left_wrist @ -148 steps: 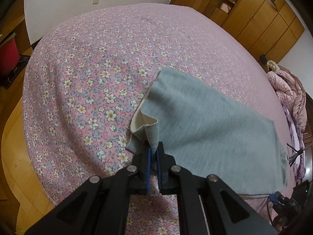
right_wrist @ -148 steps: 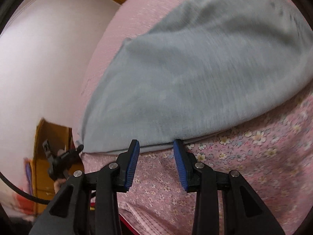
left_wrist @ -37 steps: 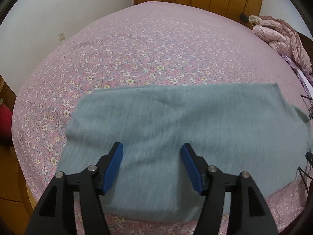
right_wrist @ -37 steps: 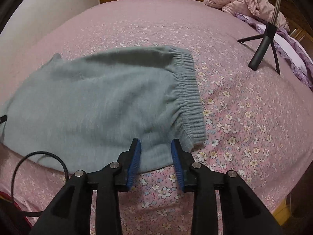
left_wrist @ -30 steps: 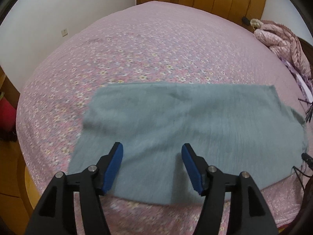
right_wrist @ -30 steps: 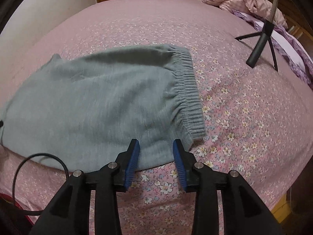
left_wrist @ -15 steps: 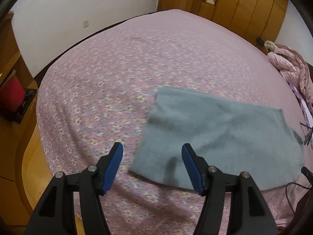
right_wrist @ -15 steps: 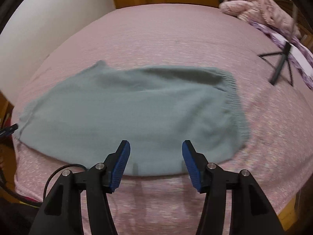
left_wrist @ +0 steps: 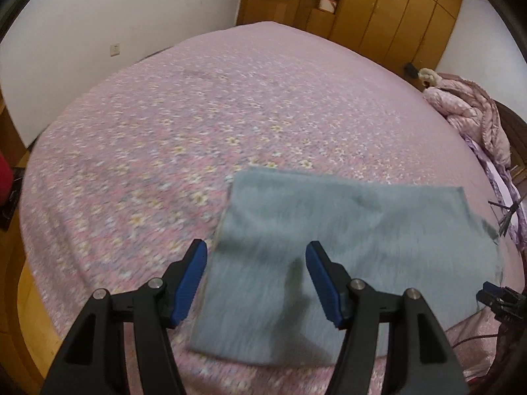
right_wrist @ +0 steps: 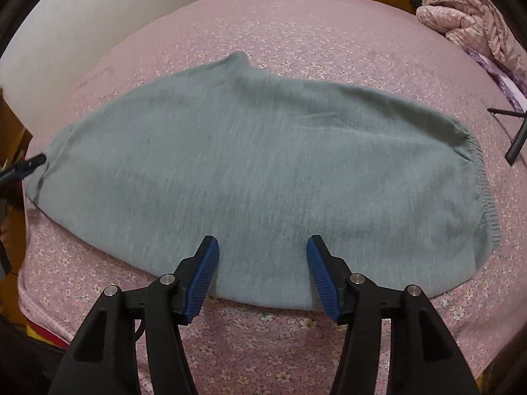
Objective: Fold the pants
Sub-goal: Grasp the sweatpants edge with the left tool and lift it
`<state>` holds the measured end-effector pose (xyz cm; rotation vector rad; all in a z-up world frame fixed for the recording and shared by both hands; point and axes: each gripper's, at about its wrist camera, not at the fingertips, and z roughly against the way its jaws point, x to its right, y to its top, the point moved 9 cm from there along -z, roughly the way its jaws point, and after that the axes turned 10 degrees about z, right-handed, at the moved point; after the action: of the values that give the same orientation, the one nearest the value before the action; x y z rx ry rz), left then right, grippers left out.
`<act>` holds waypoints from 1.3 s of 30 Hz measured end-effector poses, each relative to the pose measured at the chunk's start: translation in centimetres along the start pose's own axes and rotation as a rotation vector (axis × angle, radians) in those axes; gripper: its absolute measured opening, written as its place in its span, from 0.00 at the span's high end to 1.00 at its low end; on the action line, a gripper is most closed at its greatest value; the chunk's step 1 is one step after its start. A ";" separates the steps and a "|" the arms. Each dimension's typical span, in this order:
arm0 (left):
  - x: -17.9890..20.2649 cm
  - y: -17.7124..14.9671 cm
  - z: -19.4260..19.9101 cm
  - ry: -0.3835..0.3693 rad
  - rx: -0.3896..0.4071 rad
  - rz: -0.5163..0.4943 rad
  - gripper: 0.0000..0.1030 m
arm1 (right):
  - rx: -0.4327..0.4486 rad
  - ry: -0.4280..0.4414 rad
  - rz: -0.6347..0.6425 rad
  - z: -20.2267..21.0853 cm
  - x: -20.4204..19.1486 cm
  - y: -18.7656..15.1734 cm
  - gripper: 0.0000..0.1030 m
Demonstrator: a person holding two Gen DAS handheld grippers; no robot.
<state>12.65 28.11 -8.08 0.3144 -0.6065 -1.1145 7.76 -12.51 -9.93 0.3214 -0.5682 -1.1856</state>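
1. Since the previous frames, the left wrist view has swung toward the left end of the pants (left_wrist: 346,250), and the right wrist view has shifted from the waistband end to the middle of the garment.
2. The pants (right_wrist: 263,164) are grey-green knit fabric, folded into one flat, long panel. The elastic waistband (right_wrist: 484,177) forms the right end; the left end is a straight edge.
3. The pants lie on the pink floral bed (left_wrist: 197,115), along its near edge and toward its near right corner.
4. The left gripper (left_wrist: 256,265) is wide apart with nothing between the blue pads. It hangs above the near left corner of the panel, without contact.
5. The right gripper (right_wrist: 263,253) is opening and holds nothing. It hangs over the near long edge of the pants, about midway along.
6. A pink quilt (right_wrist: 467,13) is heaped at the far right corner of the bed.
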 end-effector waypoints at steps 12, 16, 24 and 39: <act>3.2 -1.7 -0.5 0.023 -0.002 -0.084 0.81 | 0.024 0.003 0.021 -0.9 -0.5 0.4 0.24; 3.5 -1.7 -0.9 0.012 -0.008 -0.065 0.79 | 0.039 0.004 0.020 -0.8 -0.5 0.3 0.23; 3.5 -1.2 -1.3 0.014 -0.003 -0.060 0.83 | 0.048 0.013 0.014 -0.8 -0.4 0.1 0.21; 8.4 1.4 5.6 -0.181 0.035 -0.037 0.88 | 0.091 0.073 -0.061 2.9 1.4 -0.4 0.31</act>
<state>12.91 21.42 -0.37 0.2568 -0.7835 -1.1766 6.17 -13.74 -7.41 0.4602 -0.5527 -1.2043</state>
